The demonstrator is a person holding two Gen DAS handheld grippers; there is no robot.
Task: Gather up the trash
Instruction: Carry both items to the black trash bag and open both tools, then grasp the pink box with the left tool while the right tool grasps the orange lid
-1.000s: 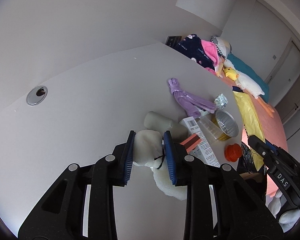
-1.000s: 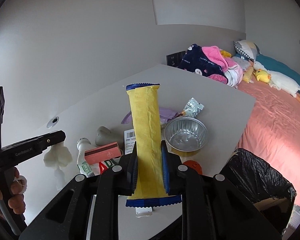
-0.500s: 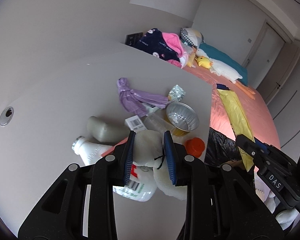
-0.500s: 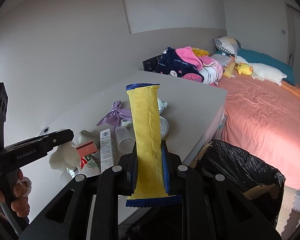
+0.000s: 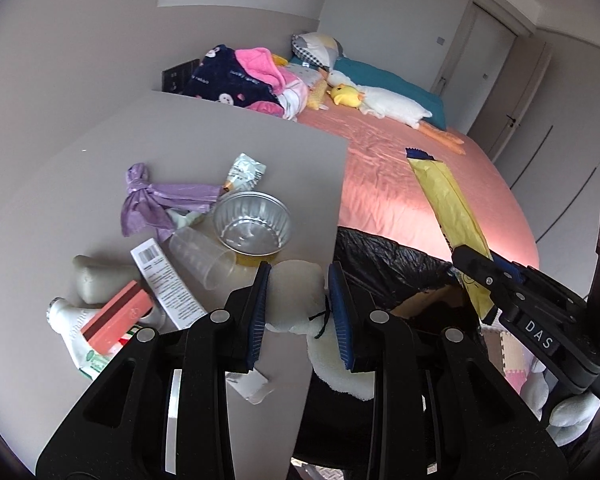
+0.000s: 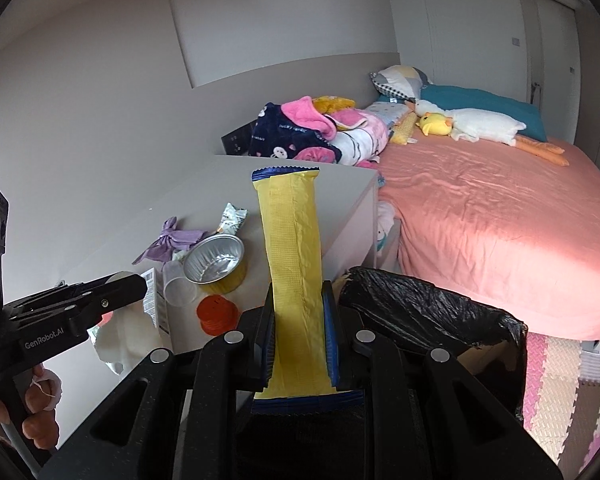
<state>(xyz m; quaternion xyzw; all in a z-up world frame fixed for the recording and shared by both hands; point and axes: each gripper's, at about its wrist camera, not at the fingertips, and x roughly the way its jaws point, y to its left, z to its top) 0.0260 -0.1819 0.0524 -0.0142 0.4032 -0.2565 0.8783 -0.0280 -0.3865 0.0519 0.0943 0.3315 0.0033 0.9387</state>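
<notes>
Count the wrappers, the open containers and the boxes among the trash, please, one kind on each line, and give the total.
Wrappers: 2 (yellow wrapper, silver wrapper)
Open containers: 2 (foil bowl, clear cup)
Boxes: 2 (white barcode box, pink box)
Total: 6

The black-lined trash bin (image 5: 384,268) is sitting partly hidden behind the left gripper (image 5: 300,312) at lower centre. The white crumpled tissue wad (image 5: 296,296) is lying half covered by blue pads. The red-striped flat box (image 5: 116,318) is covering the white plastic bottle (image 5: 74,336), lower left.
</notes>
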